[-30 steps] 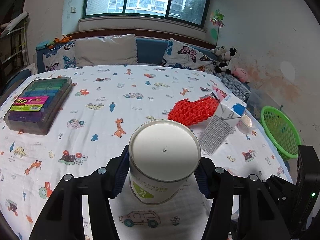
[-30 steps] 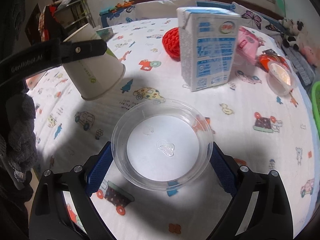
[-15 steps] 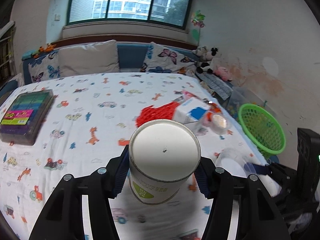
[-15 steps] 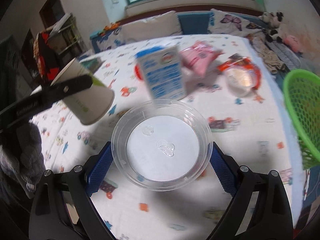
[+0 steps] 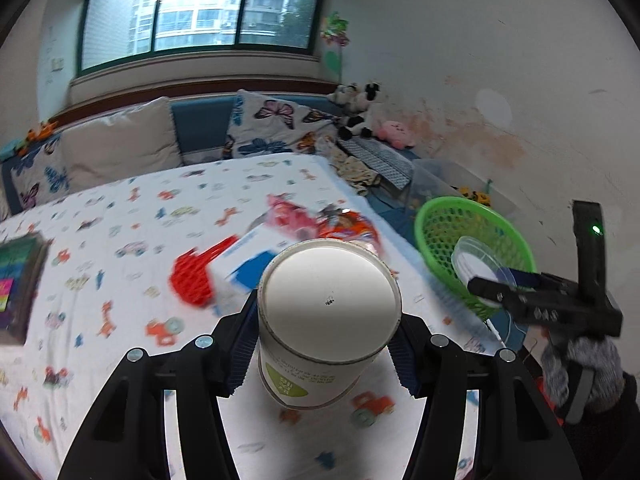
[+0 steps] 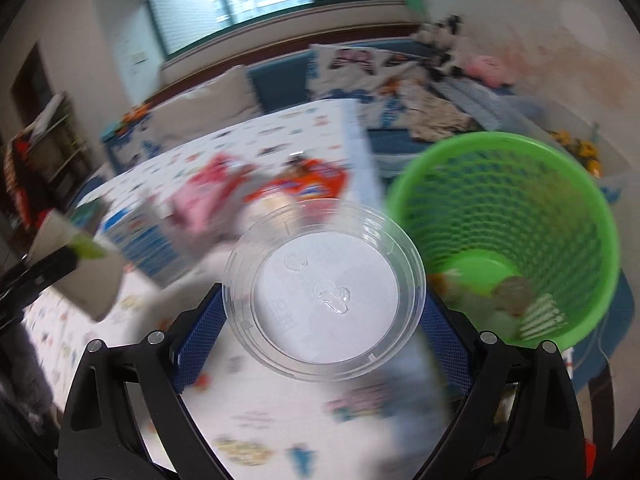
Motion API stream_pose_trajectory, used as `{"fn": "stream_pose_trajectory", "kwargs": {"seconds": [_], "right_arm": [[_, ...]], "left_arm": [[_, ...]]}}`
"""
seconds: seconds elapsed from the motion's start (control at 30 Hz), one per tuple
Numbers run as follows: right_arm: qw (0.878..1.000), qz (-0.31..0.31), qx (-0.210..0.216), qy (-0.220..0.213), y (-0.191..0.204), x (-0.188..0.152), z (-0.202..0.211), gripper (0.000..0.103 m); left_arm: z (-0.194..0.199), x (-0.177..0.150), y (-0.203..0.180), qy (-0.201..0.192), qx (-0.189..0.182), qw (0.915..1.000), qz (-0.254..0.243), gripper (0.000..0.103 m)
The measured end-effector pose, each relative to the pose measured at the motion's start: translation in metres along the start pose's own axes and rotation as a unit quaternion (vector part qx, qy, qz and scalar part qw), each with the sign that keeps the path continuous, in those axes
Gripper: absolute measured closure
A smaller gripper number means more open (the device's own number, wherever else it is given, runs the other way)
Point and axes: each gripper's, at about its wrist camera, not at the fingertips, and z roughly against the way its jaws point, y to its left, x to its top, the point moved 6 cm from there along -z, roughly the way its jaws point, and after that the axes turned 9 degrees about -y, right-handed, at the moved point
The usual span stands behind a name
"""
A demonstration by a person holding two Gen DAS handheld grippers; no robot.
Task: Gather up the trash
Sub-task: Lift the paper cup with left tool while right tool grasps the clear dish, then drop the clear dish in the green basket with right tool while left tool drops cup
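My left gripper (image 5: 325, 340) is shut on a white paper cup (image 5: 326, 320) with a green label, bottom end toward the camera, held above the patterned table (image 5: 120, 264). My right gripper (image 6: 322, 308) is shut on a clear plastic cup (image 6: 324, 292), its base facing the camera. That cup hangs at the table's right edge, beside the green mesh basket (image 6: 560, 184), which holds some trash at its bottom. In the left wrist view the right gripper (image 5: 496, 284) holds the clear cup (image 5: 476, 264) in front of the basket (image 5: 448, 220). The paper cup (image 6: 80, 268) shows blurred at the left of the right wrist view.
On the table lie a red mesh piece (image 5: 192, 276), a blue-and-white milk carton (image 5: 248, 260), a pink wrapper (image 5: 288, 212) and an orange wrapper (image 5: 348, 224). A box of coloured items (image 5: 16, 280) sits at the left edge. Pillows and soft toys line the bench behind.
Both grippers have swung right and risen a little with their cups. The basket, at the right edge before, now fills the right of the right wrist view.
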Motion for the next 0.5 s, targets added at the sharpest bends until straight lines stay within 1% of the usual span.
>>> {"fn": "stream_pose_trajectory", "kwargs": {"seconds": [0.13, 0.27, 0.4, 0.5], "right_arm": [[0.999, -0.03, -0.028, 0.007, -0.045, 0.009, -0.012, 0.011], [0.998, -0.037, -0.053, 0.012, -0.075, 0.015, -0.025, 0.011], [0.996, -0.063, -0.052, 0.023, -0.101, 0.018, -0.04, 0.01], [0.996, -0.079, -0.045, 0.027, -0.113, 0.021, -0.049, 0.01]], "left_arm": [[-0.018, 0.013, -0.024, 0.001, -0.013, 0.9998, -0.018, 0.047], [-0.034, 0.025, -0.043, 0.001, -0.022, 0.9993, -0.03, 0.047], [-0.05, 0.035, -0.057, 0.009, -0.031, 0.9991, -0.027, 0.047], [-0.058, 0.04, -0.067, 0.009, -0.034, 0.9989, -0.032, 0.047]]}}
